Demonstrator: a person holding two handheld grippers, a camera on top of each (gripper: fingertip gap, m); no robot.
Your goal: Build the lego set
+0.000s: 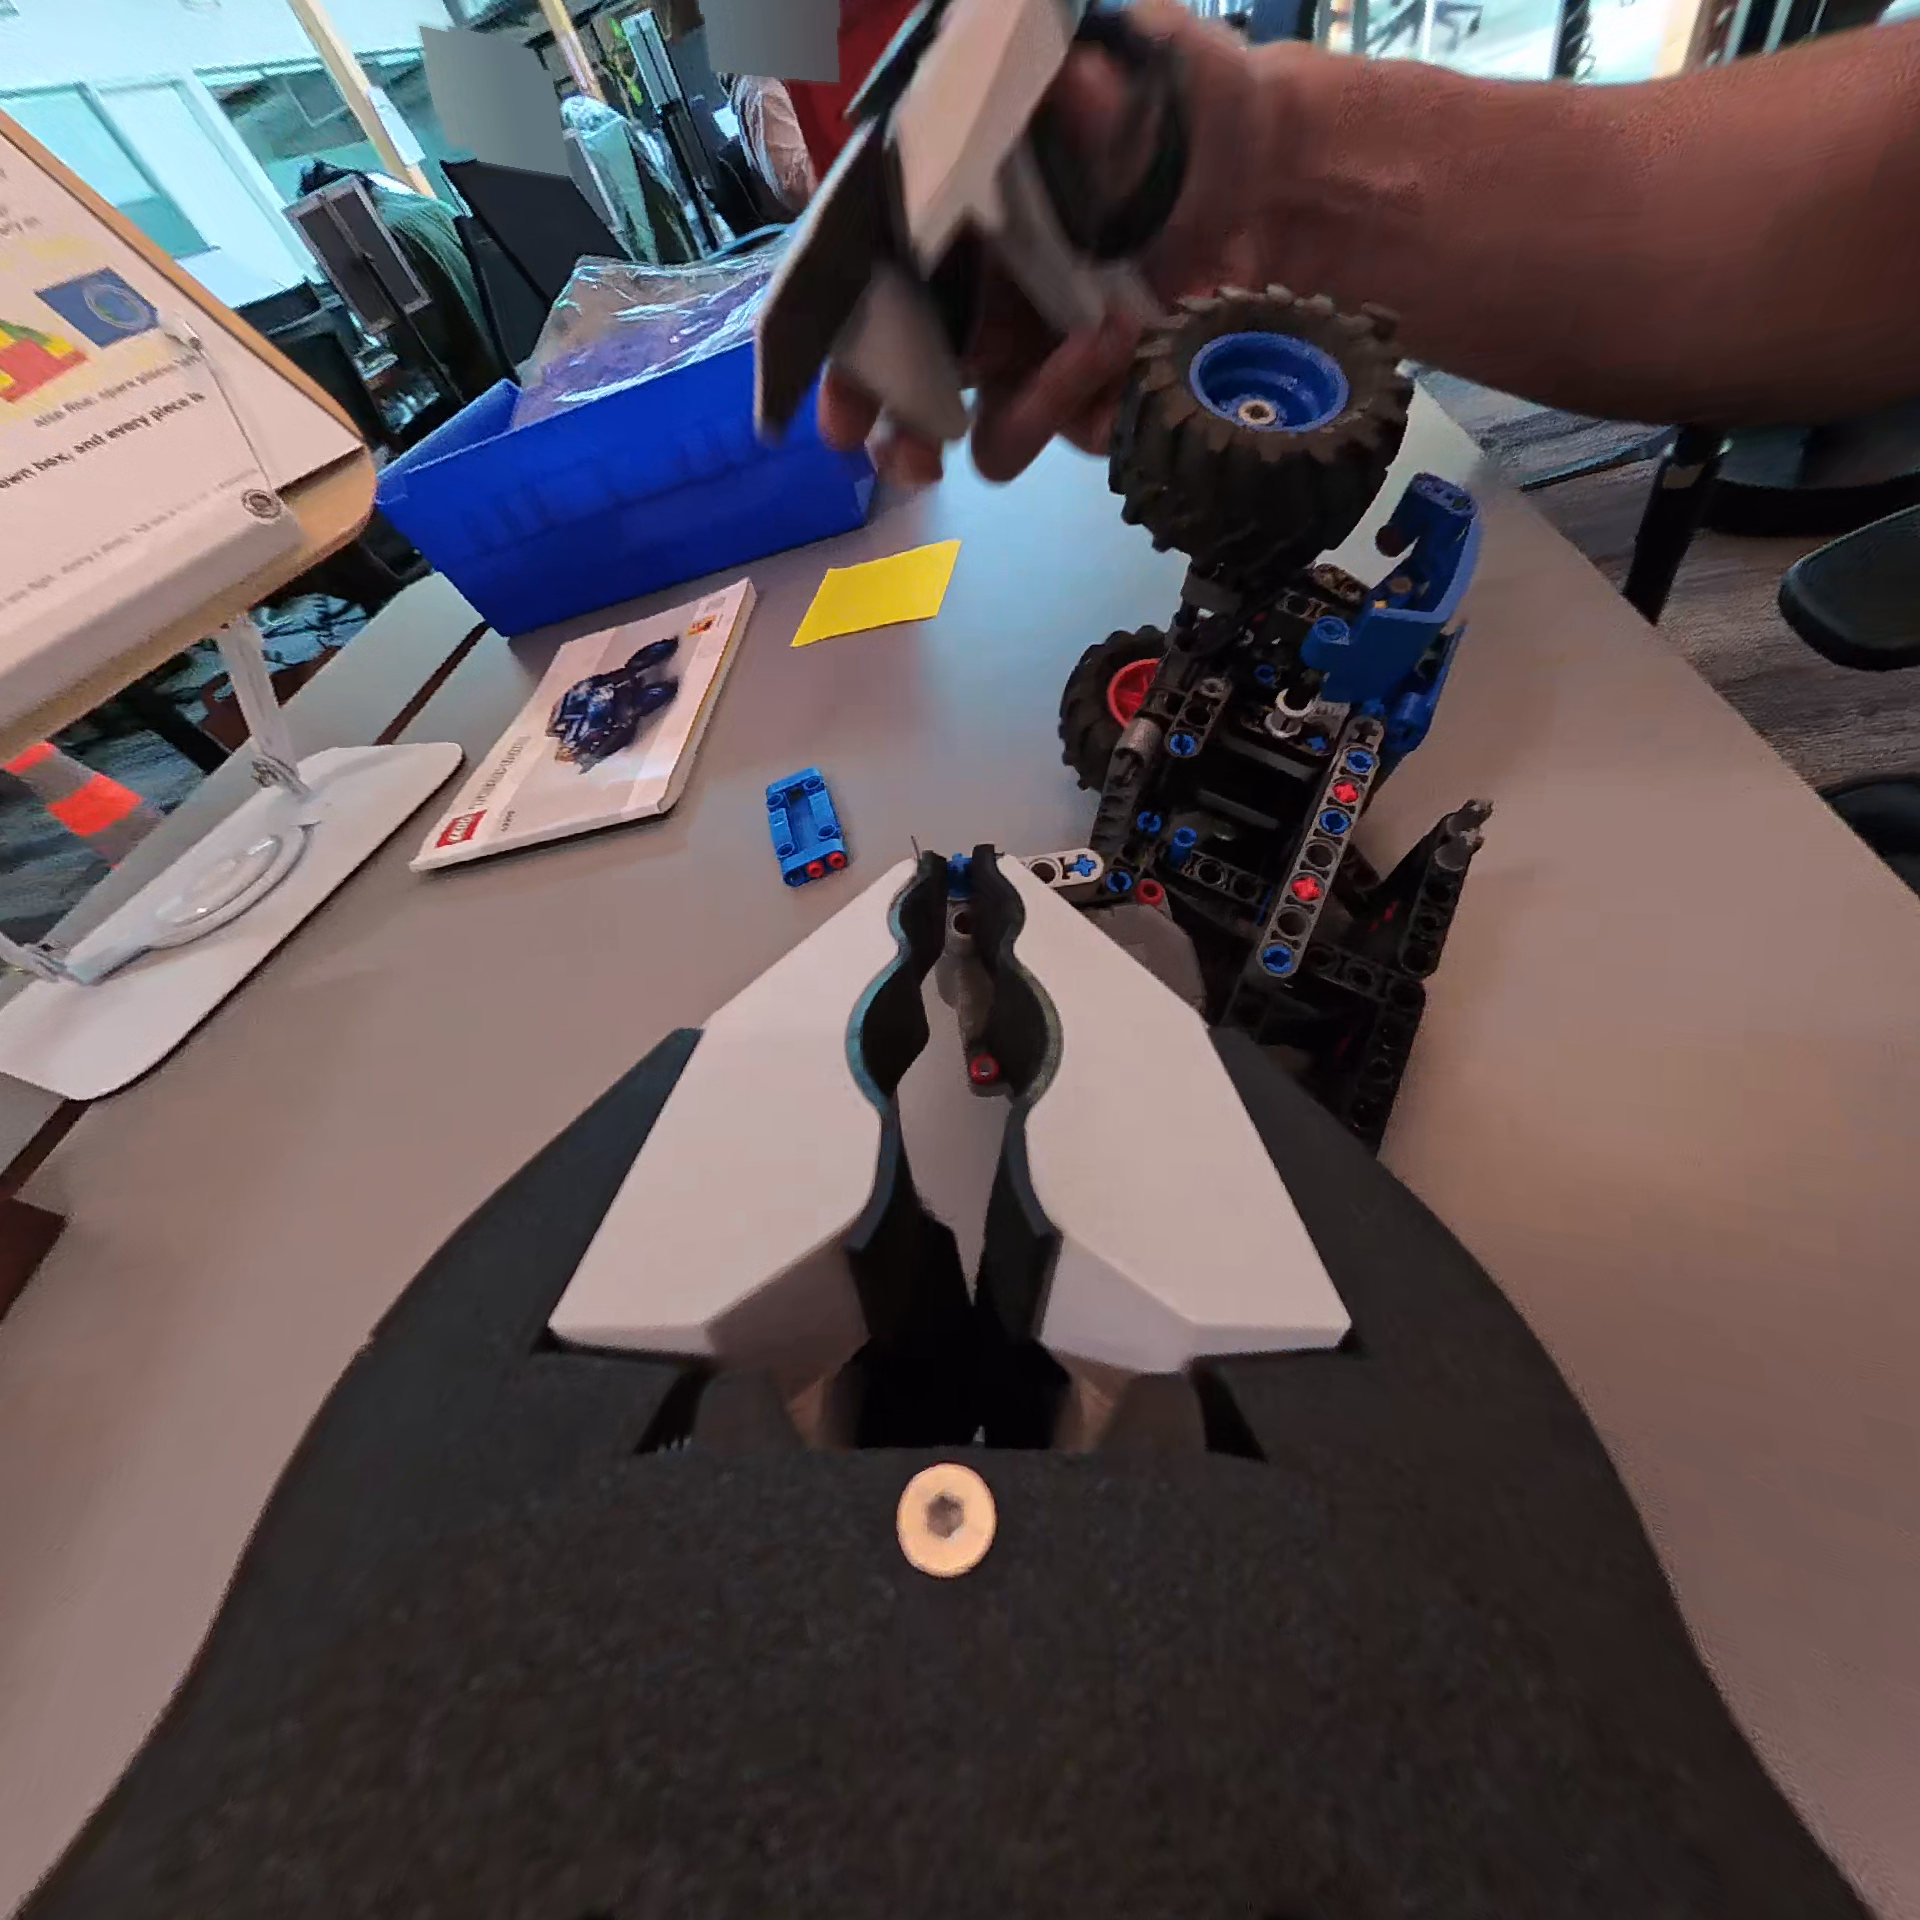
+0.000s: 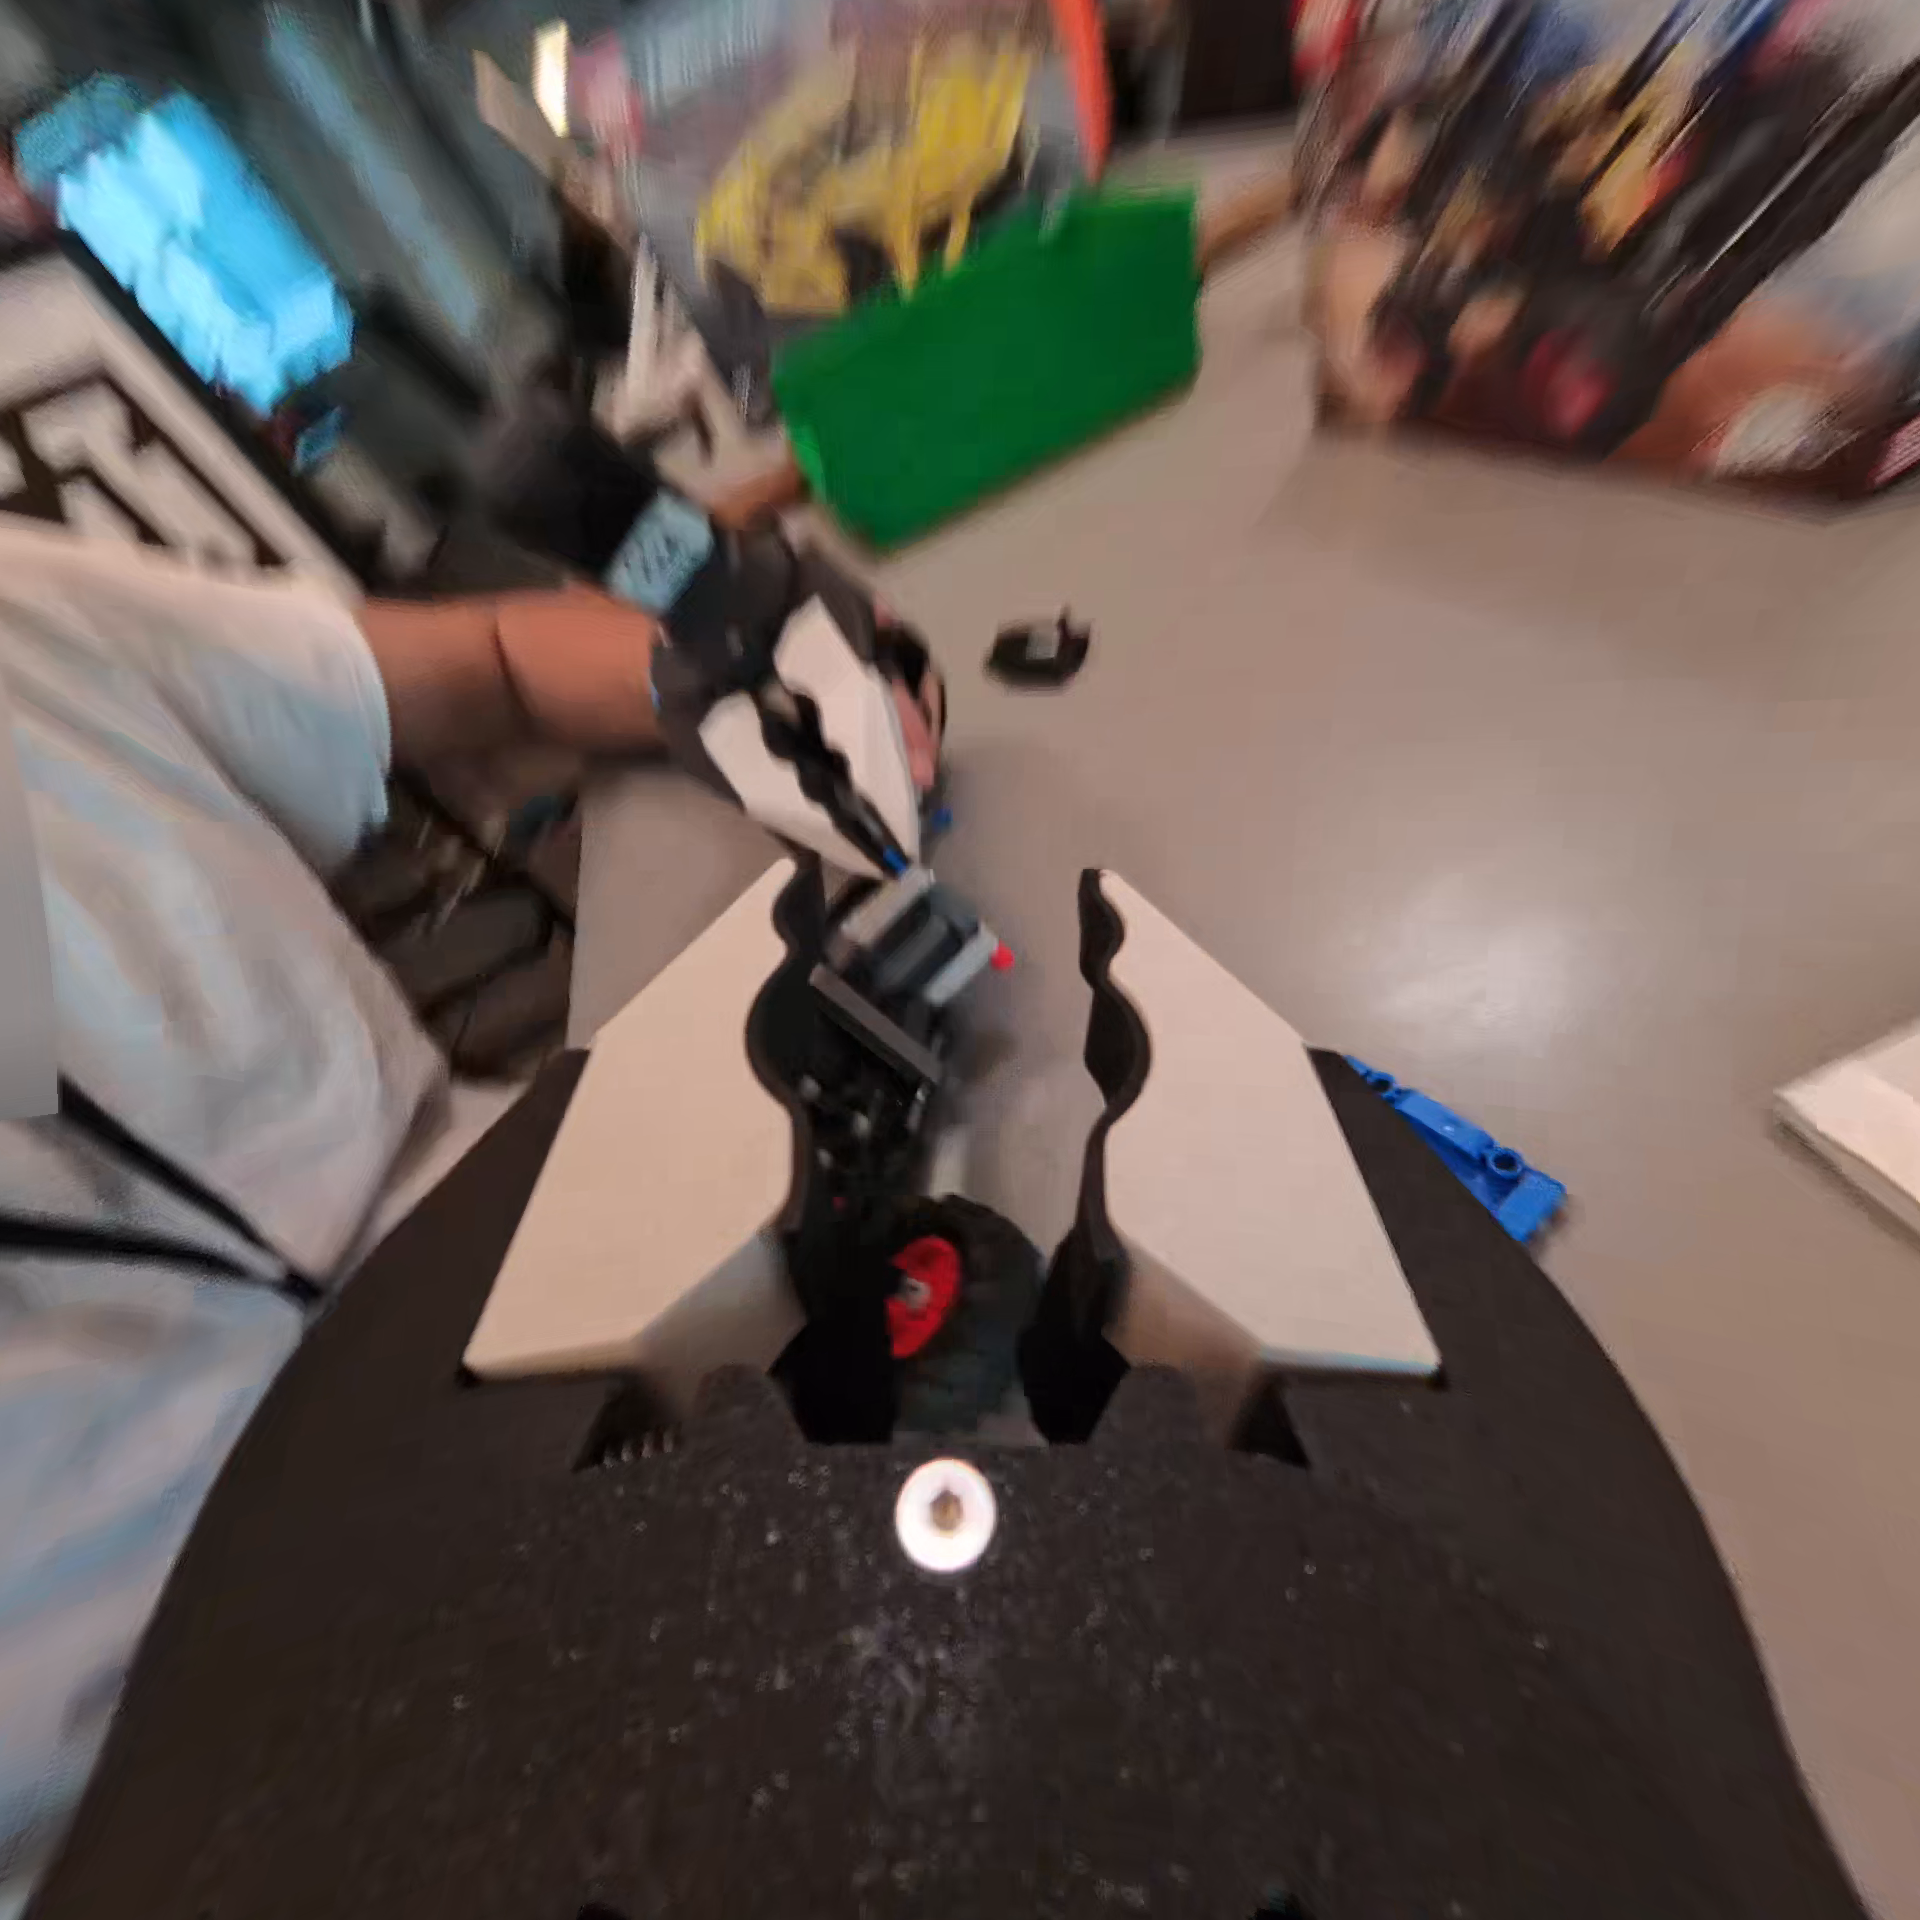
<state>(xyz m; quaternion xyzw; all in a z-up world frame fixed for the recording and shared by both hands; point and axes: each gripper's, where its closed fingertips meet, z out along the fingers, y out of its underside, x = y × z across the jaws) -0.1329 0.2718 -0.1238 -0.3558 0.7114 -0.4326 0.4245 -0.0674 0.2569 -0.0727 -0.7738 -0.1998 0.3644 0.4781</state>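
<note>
Black and blue brick parts make up the toy truck [image 1: 1278,821], which lies tipped on the grey table [image 1: 623,1091], one blue-hubbed wheel [image 1: 1262,400] raised and a red-hubbed wheel [image 1: 1117,701] lower down. Our left gripper [image 1: 961,868] has its jaws drawn narrow on a small blue pin [image 1: 961,871] at the near end of the truck's frame; a grey part with a red peg [image 1: 982,1068] shows between the fingers further back.

Our right gripper [image 2: 940,883] stands with jaws wide and nothing between the tips. Its own view looks down on the truck [image 2: 904,956] from the other side, with the red-hubbed wheel [image 2: 920,1294] low between its fingers; the picture is blurred. Only the left wrist view shows the right gripper [image 1: 914,260] held by a hand [image 1: 1049,343] above the table, close to the raised wheel. Only the right wrist view shows the left gripper [image 2: 894,857] from outside, pinching at the truck's end.

Beside the truck, a loose blue plate [image 1: 805,826] lies apart on the table, seen in the right view too [image 2: 1455,1148]. Farther off, the left view alone gives an instruction booklet [image 1: 603,727], a yellow paper square [image 1: 883,592], a blue bin [image 1: 623,488] and a propped sign on a stand [image 1: 135,416]. The right view alone gives a green block [image 2: 987,364] and a small dark piece [image 2: 1039,644].
</note>
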